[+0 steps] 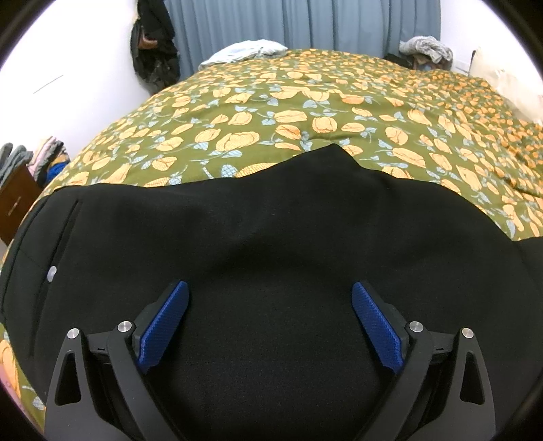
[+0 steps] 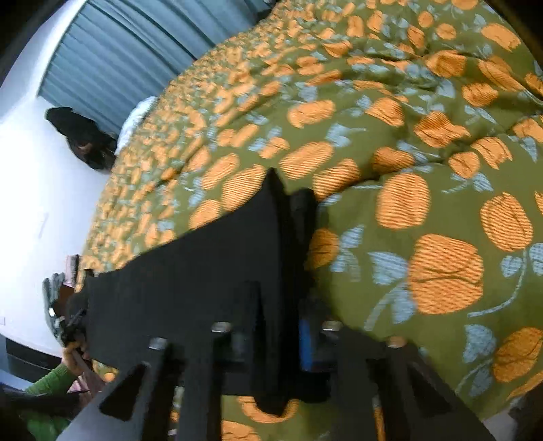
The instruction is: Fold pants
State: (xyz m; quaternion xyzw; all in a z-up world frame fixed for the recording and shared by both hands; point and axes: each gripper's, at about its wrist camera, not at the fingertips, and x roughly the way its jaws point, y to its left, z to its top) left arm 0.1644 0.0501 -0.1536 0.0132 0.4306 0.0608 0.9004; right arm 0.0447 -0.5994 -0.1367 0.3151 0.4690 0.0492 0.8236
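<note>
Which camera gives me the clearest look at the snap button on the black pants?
The left wrist view. There the snap button shows sharp and silver beside a seam at the left edge of the black pants, outside the open left gripper. The right wrist view is blurred, shows only a narrow strip of the pants, and no button.

The left wrist view sits level and close above the black fabric pants (image 1: pixel 271 237), facing the blue pleated curtain (image 1: pixel 288 23). The right wrist view is rolled sideways, nearer. Both share the green floral-print bed cover (image 1: pixel 305 101).
</note>
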